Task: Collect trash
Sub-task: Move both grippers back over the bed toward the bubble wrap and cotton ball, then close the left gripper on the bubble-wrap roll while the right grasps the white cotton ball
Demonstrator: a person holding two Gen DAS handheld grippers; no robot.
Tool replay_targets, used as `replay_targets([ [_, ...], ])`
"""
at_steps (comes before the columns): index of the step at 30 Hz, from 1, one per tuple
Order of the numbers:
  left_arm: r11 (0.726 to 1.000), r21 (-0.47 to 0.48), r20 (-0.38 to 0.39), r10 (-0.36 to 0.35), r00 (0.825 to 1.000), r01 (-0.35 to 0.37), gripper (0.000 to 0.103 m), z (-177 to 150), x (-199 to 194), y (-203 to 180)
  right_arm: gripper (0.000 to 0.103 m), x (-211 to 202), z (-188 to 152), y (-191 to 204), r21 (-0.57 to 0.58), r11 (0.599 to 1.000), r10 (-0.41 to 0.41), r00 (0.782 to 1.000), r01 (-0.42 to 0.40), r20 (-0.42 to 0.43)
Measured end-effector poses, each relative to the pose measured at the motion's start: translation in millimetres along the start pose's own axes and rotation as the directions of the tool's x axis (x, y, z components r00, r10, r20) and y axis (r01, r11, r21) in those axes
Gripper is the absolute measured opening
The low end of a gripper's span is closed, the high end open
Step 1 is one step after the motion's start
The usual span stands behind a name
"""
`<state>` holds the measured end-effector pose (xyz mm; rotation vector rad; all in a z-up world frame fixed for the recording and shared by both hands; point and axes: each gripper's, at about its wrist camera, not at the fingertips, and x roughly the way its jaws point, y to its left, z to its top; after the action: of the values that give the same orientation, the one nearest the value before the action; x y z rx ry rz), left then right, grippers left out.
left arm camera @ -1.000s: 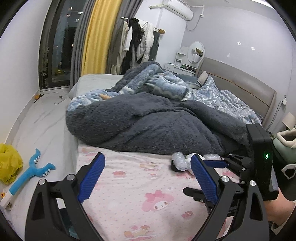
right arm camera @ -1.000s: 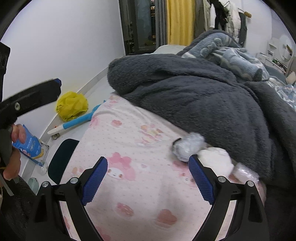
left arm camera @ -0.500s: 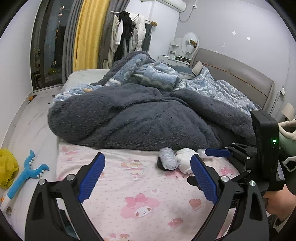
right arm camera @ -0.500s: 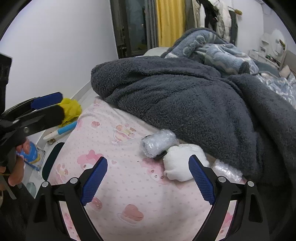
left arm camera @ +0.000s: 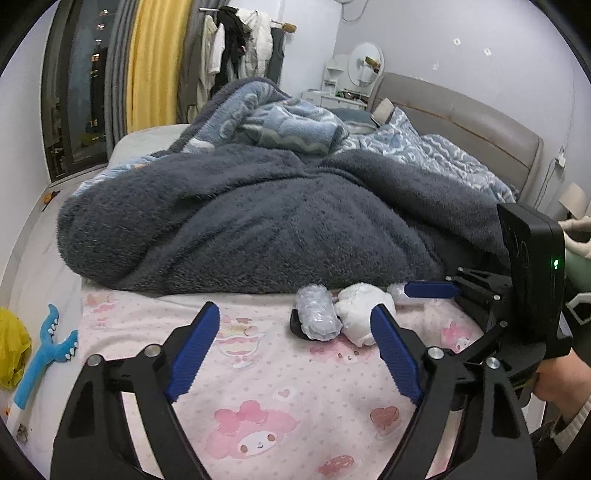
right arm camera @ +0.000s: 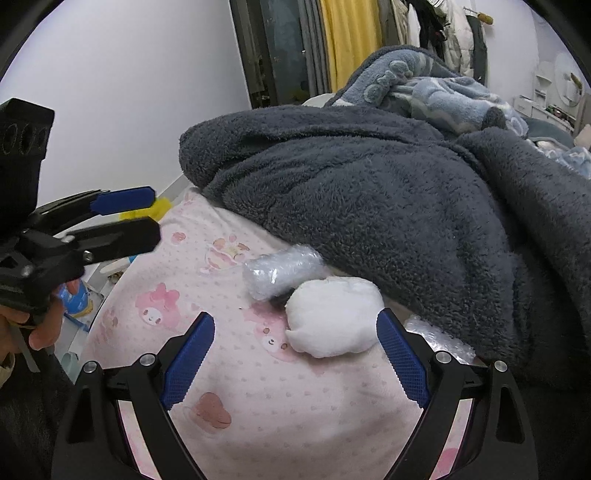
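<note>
Both grippers' jaws gape wide, holding nothing. Right gripper [right arm camera: 295,358] nears the white wad [right arm camera: 332,317] on the bed [right arm camera: 236,387], touching the bubble-wrap roll [right arm camera: 280,271]. I judge it light, soft, crushable; pinch across its middle.

Black tool [left arm camera: 295,345] frames, ribbed blue pads [left arm camera: 396,356], silver screws.

A home bedroom: a bed [left arm camera: 258,387] with a pink cartoon-print sheet, a heaped dark grey blanket [left arm camera: 258,229] and a padded headboard [left arm camera: 461,118] fills the scene. Far off hang clothes [left arm camera: 243,33] on a rail beside a yellow curtain [left arm camera: 151,66], with a vanity mirror [left arm camera: 364,62] at far right.
</note>
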<state>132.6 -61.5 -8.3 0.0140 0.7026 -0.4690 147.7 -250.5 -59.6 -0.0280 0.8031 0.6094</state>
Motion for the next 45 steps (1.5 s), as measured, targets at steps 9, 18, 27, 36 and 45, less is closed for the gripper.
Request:
replay_targets([
  [9, 0.999, 0.037, -0.084, -0.025, 0.996, 0.028, 0.073, -6.9, 38.0, -12.6, 0.090, 25.8, -5.9, -8.5, -0.007, 1.000, -0.016, 0.999, 0.016, -0.043],
  [18, 0.999, 0.001, -0.143, -0.051, 0.988, 0.051, 0.057, -12.2, 62.3, -14.6, 0.090, 33.6, -7.2, -20.2, -0.021, 0.999, -0.027, 0.998, 0.026, -0.049],
  [27, 0.998, -0.026, -0.172, -0.065, 0.983, 0.061, 0.042, -13.8, 77.1, -15.1, 0.090, 37.3, -6.1, -24.7, -0.014, 1.000, -0.007, 0.999, 0.006, -0.053],
  [36, 0.994, -0.086, -0.175, -0.077, 0.982, 0.063, 0.033, -11.5, 82.5, -7.8, 0.090, 40.9, -5.9, -28.0, 0.011, 1.000, 0.011, 0.998, -0.010, -0.061],
  [45, 0.995, -0.079, -0.133, -0.071, 0.989, 0.061, 0.028, -5.6, 67.0, -4.9, 0.088, 38.6, -5.6, -32.2, 0.056, 0.998, 0.033, 0.998, -0.030, -0.051],
])
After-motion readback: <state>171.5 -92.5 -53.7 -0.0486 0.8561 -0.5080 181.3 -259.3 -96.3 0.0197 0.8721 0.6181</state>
